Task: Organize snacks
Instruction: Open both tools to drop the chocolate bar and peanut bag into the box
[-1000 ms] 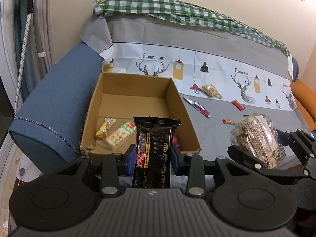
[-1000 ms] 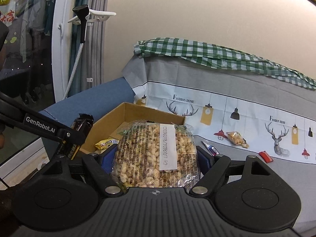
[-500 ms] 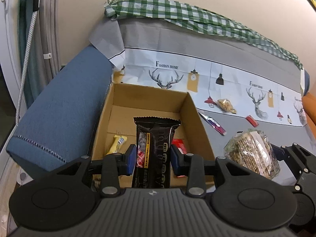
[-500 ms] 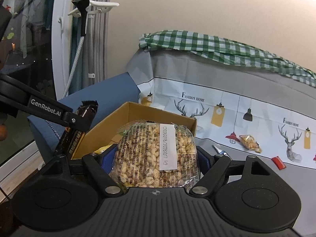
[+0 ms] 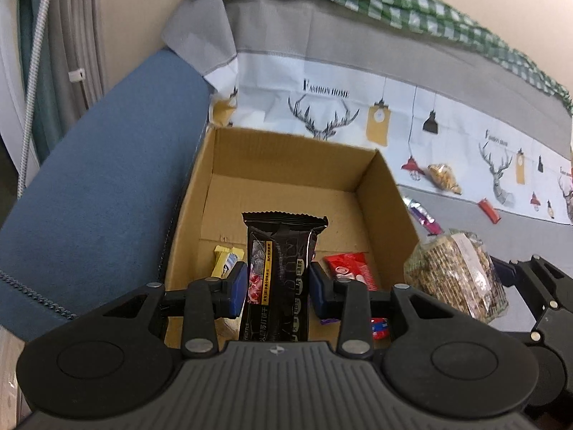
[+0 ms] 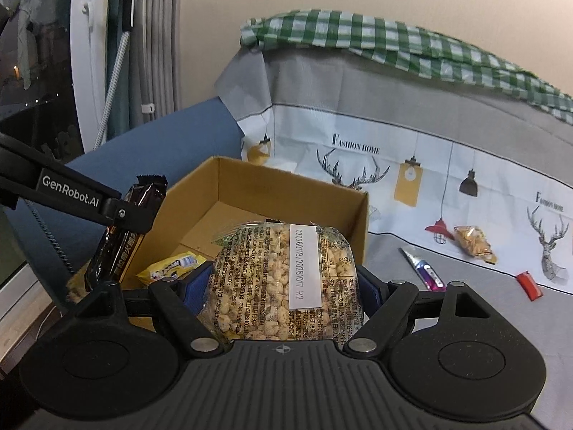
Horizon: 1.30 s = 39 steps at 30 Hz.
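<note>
The left tool (image 5: 277, 283) clamps a black wafer bar (image 5: 281, 272) upright above the near end of the cardboard box (image 5: 379, 193), which sits at the sofa's left end against the blue armrest (image 5: 96, 179). The right tool (image 6: 277, 286) grips a clear bag of puffed grain snacks (image 6: 283, 279) beside the box's right wall. Inside the box lie a yellow packet (image 5: 224, 259) and a red packet (image 5: 349, 268), both partly hidden behind the left tool. A gold packet (image 5: 444, 178), a purple tube (image 5: 422, 215) and a small red packet (image 5: 490, 210) lie on the sofa cover (image 5: 465, 215); their labels are too small to read.
</note>
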Available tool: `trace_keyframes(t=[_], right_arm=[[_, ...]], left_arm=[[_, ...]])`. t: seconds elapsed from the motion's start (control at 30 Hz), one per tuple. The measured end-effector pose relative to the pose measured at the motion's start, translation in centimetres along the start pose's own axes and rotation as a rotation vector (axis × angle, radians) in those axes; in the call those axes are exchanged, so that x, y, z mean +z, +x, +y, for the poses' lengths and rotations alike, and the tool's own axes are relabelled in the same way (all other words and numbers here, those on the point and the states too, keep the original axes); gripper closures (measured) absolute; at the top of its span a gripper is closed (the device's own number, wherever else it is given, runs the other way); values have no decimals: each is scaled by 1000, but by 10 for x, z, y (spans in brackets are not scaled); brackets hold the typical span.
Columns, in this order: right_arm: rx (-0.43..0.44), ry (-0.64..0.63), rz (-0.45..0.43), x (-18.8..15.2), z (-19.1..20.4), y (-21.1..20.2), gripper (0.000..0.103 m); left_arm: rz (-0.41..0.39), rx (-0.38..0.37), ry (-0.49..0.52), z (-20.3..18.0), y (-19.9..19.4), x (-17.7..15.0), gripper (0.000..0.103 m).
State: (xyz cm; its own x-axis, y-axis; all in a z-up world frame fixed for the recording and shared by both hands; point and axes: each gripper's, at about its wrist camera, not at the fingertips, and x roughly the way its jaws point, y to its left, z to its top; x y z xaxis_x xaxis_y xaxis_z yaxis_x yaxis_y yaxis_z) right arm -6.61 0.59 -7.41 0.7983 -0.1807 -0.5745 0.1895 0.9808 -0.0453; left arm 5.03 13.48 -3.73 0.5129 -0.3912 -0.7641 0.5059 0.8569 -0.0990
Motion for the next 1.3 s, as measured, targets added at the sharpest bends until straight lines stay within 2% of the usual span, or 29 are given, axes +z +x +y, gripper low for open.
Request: trace_keyframes(t=[0.27,0.67,0.73,0.77,0.8,0.83,0.9,1.0,1.13,1.27,1.3], right_arm=[[16,25,54,0,-4,49,22],[21,47,124,-7,-7,91,21],[23,47,125,-6,-7,95,21],[23,54,123,-5,-8,97,21],[28,67,122,-2,-10,98,19],[39,86,120,0,-12,98,16],[38,135,99,6,-19,94,7],[46,162,96,9,-24,83,6],[41,112,106,3,-16,50,6],[25,52,90,-13,-3,-4,6],[24,47,88,-17,-1,-17,6]], left_arm=[[100,28,-28,19,50,-4,63],[167,54,-14,21,92,-3,62],[167,63,-12,21,93,-2,53],[161,70,-14,21,92,-1,24],[150,103,-22,22,89,0,8],[121,144,-36,23,84,1,7],[112,107,-65,27,76,-1,3],[130,82,-111,31,61,-10,1],[96,123,-110,25,24,-35,1],[78,180,-94,10,-17,-66,1],[75,173,-81,5,-26,-72,1]])
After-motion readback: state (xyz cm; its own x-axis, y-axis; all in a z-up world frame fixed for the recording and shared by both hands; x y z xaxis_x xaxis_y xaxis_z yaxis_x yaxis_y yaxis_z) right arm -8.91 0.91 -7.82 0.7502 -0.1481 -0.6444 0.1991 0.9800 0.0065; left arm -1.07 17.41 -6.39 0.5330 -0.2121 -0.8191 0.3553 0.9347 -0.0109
